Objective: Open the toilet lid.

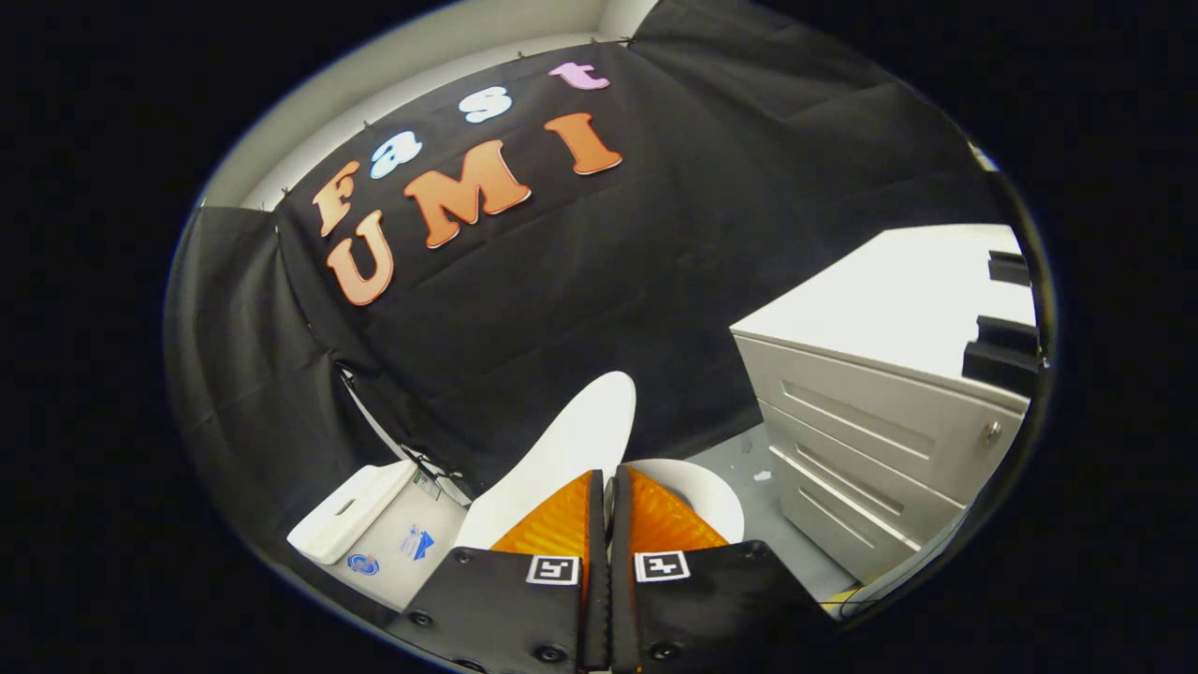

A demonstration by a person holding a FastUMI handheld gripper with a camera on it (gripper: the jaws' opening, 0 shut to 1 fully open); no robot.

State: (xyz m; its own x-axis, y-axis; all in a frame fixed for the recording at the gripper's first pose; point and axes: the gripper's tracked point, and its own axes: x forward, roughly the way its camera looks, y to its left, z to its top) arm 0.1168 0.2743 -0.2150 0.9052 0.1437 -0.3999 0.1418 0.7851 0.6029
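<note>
The white toilet lid [573,447] stands raised and tilted, rising from just beyond my fingertips toward the black cloth wall. Its near rim runs down into the narrow slit between the two fingers. My gripper [606,479] is shut, with the jaws nearly touching and pinched on that rim. To the right of the fingers, the white seat ring and bowl [704,489] lie uncovered. The white tank [360,513] sits to the left of the lid, lower than it.
A grey drawer cabinet [870,440] with a white top stands close on the right of the toilet. A strip of grey floor [749,449] lies between them. Black cloth [562,281] hangs behind and to the left.
</note>
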